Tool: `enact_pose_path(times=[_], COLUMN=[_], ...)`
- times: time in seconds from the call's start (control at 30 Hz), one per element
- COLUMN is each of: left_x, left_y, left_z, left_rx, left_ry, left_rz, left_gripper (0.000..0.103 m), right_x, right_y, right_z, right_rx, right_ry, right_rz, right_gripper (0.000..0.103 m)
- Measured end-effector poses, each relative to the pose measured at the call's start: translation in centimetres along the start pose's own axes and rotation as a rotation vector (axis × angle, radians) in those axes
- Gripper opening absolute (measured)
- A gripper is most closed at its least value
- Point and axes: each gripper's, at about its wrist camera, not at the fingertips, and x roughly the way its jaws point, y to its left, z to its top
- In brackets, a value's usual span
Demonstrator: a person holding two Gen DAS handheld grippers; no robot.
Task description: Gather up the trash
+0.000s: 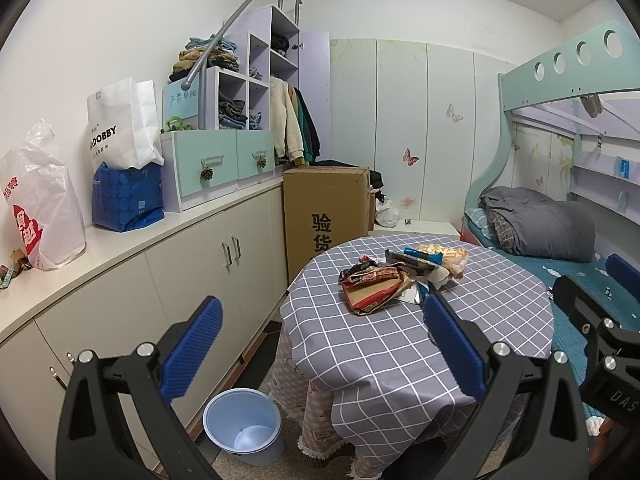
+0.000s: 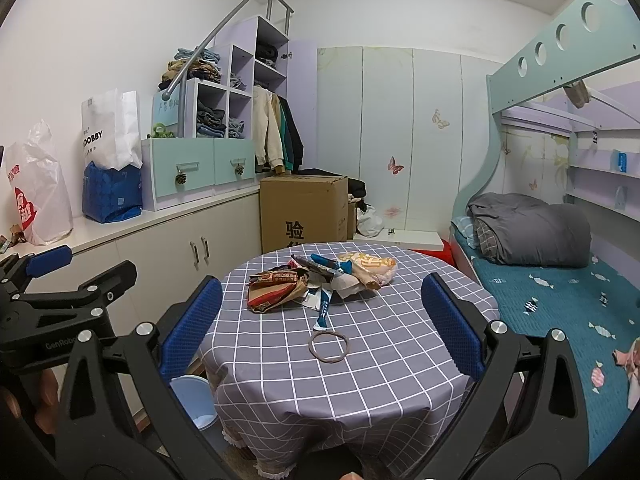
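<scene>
crumpled wrappers (image 2: 320, 280) heaped on table; bin (image 1: 243, 426) upright.

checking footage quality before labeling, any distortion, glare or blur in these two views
Left wrist view: strong fisheye bending the cabinet edge, dark vignette corners, even indoor light, wrapper pile sharp. Right wrist view: same barrel warp on the bunk bed, soft shadows, no glare, hair tie crisp.
</scene>
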Motion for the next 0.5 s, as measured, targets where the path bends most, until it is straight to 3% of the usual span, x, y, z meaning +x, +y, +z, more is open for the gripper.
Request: enact_pose_path(times=[0.5], left_x=[-0.03], left_y=[0.4], left_z=[0.02], left_rx=[0.001], left_ry=[0.002], left_rz=[0.001], left_gripper=[0.099], right_x=[0.26], right_y=[0.16], right_z=[-0.2], right_rx=[-0.001], right_ry=[0.01], right_rz=[0.001], right_gripper=[0.098])
